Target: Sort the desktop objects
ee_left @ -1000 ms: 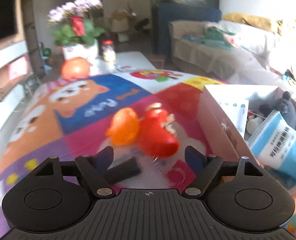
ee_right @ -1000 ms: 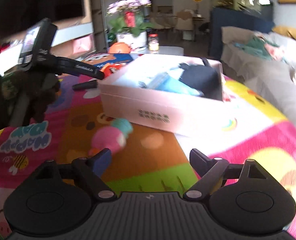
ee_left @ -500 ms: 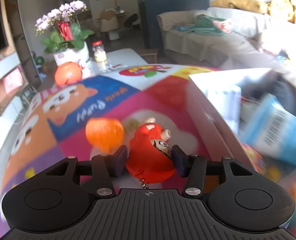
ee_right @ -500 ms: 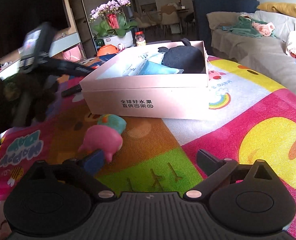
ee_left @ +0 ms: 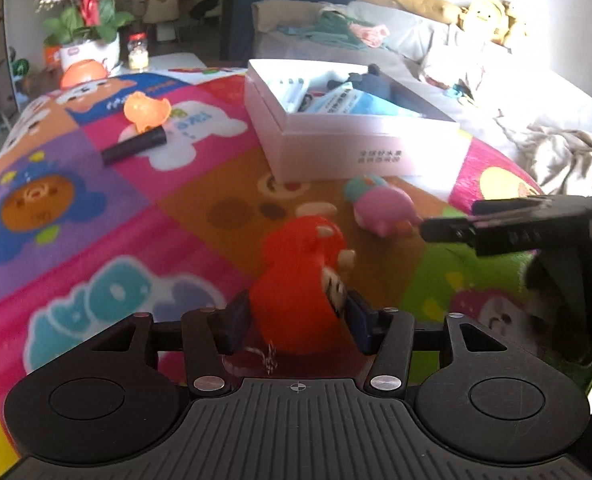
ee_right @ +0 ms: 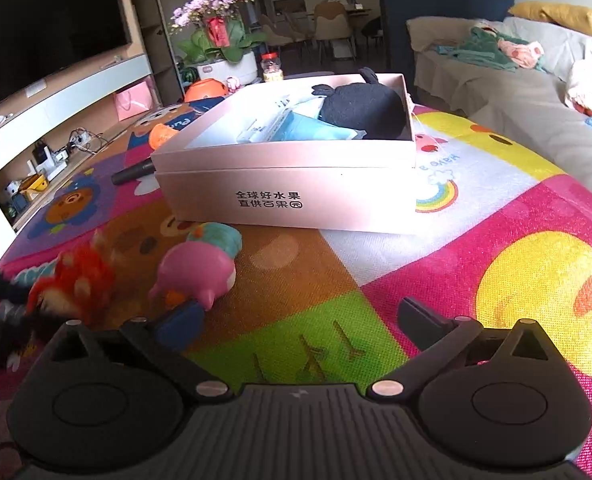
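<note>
A bright cartoon play mat [ee_right: 496,216] covers the table. On it the pink box [ee_right: 287,196] already holds a dark plush and blue packets. Outside it lie the black cylinder [ee_left: 133,147], pink toy [ee_right: 193,270] and orange toy [ee_left: 147,110]. The left gripper [ee_left: 296,320] clamps the red toy [ee_left: 300,284] above the mat; the right gripper [ee_right: 296,320] is opening, empty, near the pink toy.

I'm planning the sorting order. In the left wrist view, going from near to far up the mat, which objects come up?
Red toy held in the left hand-held gripper → pink toy → black cylinder → orange toy → flower pot.
</note>
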The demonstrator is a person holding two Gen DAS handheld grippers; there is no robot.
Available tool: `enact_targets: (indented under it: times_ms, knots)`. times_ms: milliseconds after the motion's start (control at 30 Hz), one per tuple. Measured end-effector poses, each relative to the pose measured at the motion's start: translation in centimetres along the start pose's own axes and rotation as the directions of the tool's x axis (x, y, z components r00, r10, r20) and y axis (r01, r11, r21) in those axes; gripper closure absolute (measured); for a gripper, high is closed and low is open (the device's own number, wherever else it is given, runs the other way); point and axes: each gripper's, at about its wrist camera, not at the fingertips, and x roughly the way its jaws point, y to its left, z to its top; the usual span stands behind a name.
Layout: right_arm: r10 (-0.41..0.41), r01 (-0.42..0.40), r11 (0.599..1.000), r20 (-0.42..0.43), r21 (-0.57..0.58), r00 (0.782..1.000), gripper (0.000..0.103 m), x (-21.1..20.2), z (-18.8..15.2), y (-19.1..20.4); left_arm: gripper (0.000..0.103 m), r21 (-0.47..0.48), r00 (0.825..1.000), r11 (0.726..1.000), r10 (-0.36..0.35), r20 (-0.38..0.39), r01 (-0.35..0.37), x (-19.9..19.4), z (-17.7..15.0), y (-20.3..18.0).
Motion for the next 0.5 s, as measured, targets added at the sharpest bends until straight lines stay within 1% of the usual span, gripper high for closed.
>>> enact_targets:
  times_ms: [33,67,133,200,233,267,300,333,367,400,467,500]
  knots:
    - [-0.006,0.006,1.0,-0.011,0.006,1.0,0.0,0.1,0.2,0.1,0.038,-0.006,1.0,1.0,-0.005,-0.002,0.005,0.1,-0.1,0.0]
    - [-0.012,0.012,1.0,-0.025,0.013,1.0,0.0,0.2,0.4,0.1,0.032,-0.011,1.0,1.0,-0.005,-0.001,0.005,0.1,-0.3,0.0]
    - [-0.023,0.024,1.0,-0.045,0.014,0.999,0.0,0.4,0.8,0.3,0.027,-0.007,1.0,1.0,0.005,-0.002,-0.005,0.2,-0.5,-0.1]
    - [-0.028,0.027,0.999,-0.061,-0.018,0.998,0.0,0.6,0.9,0.5,0.018,0.003,1.0,1.0,0.028,0.006,-0.028,0.2,-0.5,-0.2]
    - [-0.034,0.03,0.998,-0.077,-0.05,0.996,0.0,0.6,1.0,0.7,0.016,0.005,0.999,0.999,0.045,0.019,-0.045,0.1,-0.5,0.0]
    - [-0.034,0.028,0.997,-0.097,-0.069,0.995,0.0,0.6,1.3,1.0,0.01,0.001,0.998,0.999,0.053,0.031,-0.053,0.0,-0.3,0.4]
    - [-0.011,0.004,0.997,-0.088,-0.079,0.996,0.0,0.0,1.8,1.4,0.007,-0.011,0.997,0.998,0.058,0.046,-0.058,-0.3,-0.2,0.9]
    - [0.024,-0.03,0.994,-0.052,-0.102,0.998,0.0,-0.9,2.5,2.1,0.006,-0.03,0.996,0.998,0.063,0.063,-0.061,-0.7,0.0,1.5]
    - [0.058,-0.059,0.987,-0.014,-0.148,0.998,0.0,-1.7,3.5,3.1,0.006,-0.056,0.995,0.997,0.065,0.08,-0.061,-1.0,0.3,2.3]
    - [0.084,-0.077,0.974,0.023,-0.212,0.996,0.0,-2.4,4.6,4.4,0.004,-0.081,0.993,0.995,0.074,0.093,-0.067,-1.3,0.5,3.0]
    - [0.12,-0.085,0.943,0.09,-0.322,0.989,0.0,-2.8,7.2,7.2,0.003,-0.135,0.985,0.986,0.117,0.126,-0.1,-2.0,1.0,4.4]
    - [0.143,-0.101,0.931,0.096,-0.352,0.985,0.0,-2.3,8.6,8.6,0.003,-0.16,0.981,0.98,0.138,0.138,-0.115,-2.3,1.2,5.2]
